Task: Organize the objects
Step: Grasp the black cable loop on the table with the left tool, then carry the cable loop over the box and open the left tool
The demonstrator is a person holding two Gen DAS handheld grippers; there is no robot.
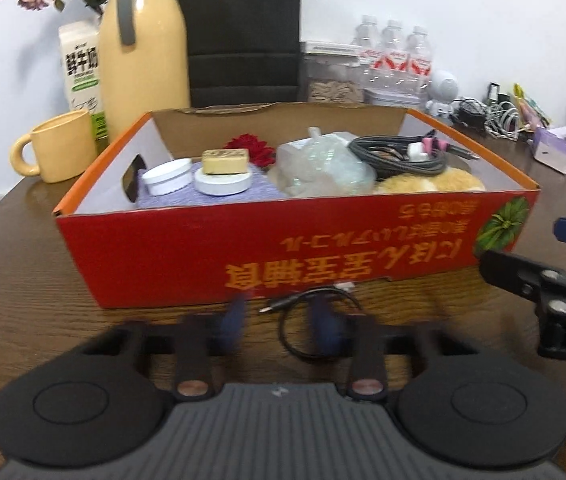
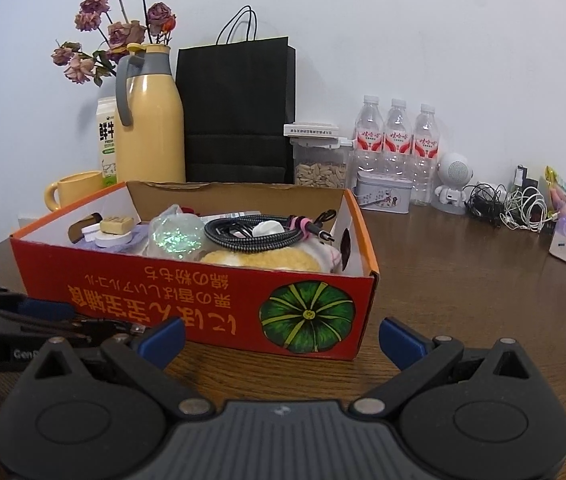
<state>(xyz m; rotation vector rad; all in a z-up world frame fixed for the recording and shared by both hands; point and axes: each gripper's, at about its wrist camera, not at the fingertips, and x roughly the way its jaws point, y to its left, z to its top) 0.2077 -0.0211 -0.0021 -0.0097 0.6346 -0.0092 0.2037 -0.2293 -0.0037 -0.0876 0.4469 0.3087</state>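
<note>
Behind your workspace runs a plain white wall [image 2: 423,40], and below it the dark brown wooden table [image 2: 463,280] carries everything. Biggest on it is the open red cardboard box with an orange rim and yellow lettering [image 1: 243,248], filled with small items: a clear crinkled plastic bag [image 1: 323,168], a coiled grey braided cable [image 1: 399,156], two white round tins [image 1: 169,176] and a tan block [image 1: 225,159]. Behind the box stand a black paper bag [image 2: 239,108], a tall yellow thermos jug with a grey handle [image 2: 151,124] and a yellow mug [image 2: 75,188].

Your left gripper [image 1: 281,326] sits low at the box's near wall, its blurred blue fingers [image 1: 323,328] drawn fairly close; one stands over the loop of a thin black cable [image 1: 307,320] lying on the table just beside the box. You cannot tell whether the pads press it. Your right gripper [image 2: 281,338] rests near the box's pumpkin-printed corner, jaws wide apart and holding nothing.
</note>
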